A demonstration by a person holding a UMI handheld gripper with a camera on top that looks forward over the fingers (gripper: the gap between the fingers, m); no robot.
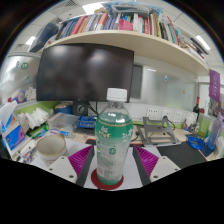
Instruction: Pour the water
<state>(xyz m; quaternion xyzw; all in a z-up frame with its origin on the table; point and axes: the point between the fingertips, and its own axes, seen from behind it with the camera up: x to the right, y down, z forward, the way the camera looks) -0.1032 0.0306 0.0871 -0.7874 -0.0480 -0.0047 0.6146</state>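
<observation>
Bottle [114,140] of water, white cap on, is seen upright on a red coaster [108,179] near the desk's [170,160] front edge, flanked by the gripper [111,160]; contact can't be confirmed. Could easily get tipped if nudged off-centre.

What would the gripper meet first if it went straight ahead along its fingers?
The plastic water bottle, most likely. It stands upright on a red coaster between the open gripper's fingers, with a gap showing at either side. The monitor lies well beyond it.
</observation>
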